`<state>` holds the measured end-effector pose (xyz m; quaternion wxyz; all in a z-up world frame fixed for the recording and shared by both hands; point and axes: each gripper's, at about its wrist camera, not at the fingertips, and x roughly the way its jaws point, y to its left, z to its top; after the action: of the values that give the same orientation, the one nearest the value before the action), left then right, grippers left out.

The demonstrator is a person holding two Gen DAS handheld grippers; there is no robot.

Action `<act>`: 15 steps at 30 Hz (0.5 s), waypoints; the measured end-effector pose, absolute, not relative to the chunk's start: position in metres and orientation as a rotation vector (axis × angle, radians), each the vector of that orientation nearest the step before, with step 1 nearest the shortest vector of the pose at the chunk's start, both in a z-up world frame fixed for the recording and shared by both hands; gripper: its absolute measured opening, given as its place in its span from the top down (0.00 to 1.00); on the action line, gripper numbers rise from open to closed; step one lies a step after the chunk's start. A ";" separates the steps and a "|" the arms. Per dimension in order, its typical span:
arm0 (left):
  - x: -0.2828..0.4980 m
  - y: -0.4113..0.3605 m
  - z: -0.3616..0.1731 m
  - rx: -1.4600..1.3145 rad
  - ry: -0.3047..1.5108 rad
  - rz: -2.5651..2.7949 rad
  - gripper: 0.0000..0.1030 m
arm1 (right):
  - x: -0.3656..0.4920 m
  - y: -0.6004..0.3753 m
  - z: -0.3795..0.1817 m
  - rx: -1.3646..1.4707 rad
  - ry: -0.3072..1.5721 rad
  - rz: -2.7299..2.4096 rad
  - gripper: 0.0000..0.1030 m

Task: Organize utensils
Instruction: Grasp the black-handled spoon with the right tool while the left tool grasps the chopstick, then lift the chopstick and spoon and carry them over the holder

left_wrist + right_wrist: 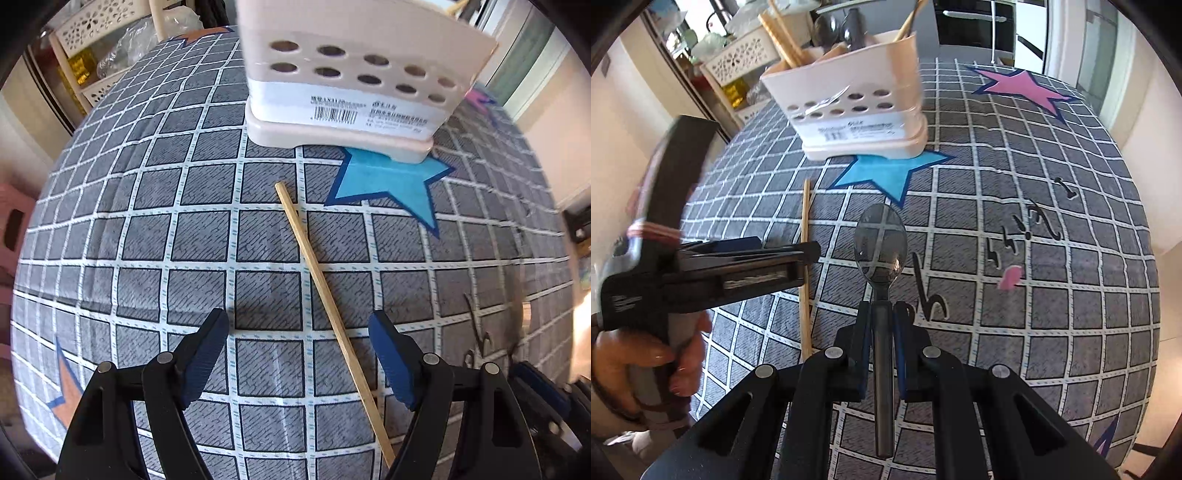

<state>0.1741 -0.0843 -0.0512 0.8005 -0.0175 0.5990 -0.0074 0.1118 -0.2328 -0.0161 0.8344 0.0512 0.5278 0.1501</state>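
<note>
Steel spoon (881, 243) sits clamped by its handle in the right gripper (881, 325), fingers narrowed tight on it, bowl pointing forward toward the holder. It appears lifted clear of the cloth, though contact cannot be ruled out from this view.

Cream plastic utensil holder (857, 107) stands toward the far edge of the bed, on the blue star (886, 171) printed on the grey checked bedcover (1052, 295). It already contains several items: wooden sticks at one end, dark utensil handles in the middle, 1 more wooden handle at the other end. Exact count cannot be determined.

1 wooden chopstick (325, 295) lies loose on the cover, near the middle of the bed, its far tip just short of the holder's base. The left gripper (299, 354) hangs over it with fingers wide apart, the chopstick passing between them nearer the right finger, no pad touching it. Nothing is held there.

Assessment: task is partly complete. Items in the holder count as done. The spoon is picked up but not yet deposited. The chopstick is not yet gripped. No other loose utensils show on the cover in either view, so these 2 items appear to be the remainder.
</note>
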 end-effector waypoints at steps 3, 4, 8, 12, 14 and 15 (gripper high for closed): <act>0.178 -0.090 -0.051 -0.017 1.318 -0.001 0.00 | 0.111 -0.239 -0.014 0.135 1.097 0.320 0.88; 0.180 -0.092 -0.051 -0.021 1.329 -0.001 0.00 | 0.111 -0.239 -0.014 0.143 1.091 0.321 0.88; 0.182 -0.101 -0.046 0.034 1.339 -0.075 0.17 | 0.111 -0.243 -0.012 0.175 1.069 0.325 0.88; 0.186 -0.110 -0.038 0.048 1.302 -0.150 0.58 | 0.111 -0.243 -0.013 0.196 1.057 0.327 0.88; 0.180 -0.108 -0.036 0.038 1.268 -0.209 0.62 | 0.109 -0.242 -0.013 0.202 1.052 0.326 0.88; 0.172 -0.104 -0.035 0.045 1.248 -0.226 0.63 | 0.108 -0.242 -0.013 0.206 1.049 0.325 0.88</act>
<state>0.1725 -0.1044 -0.0350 0.8054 0.0209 0.5829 -0.1056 0.1081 -0.2422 -0.0130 0.8480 0.0975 0.4975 0.1544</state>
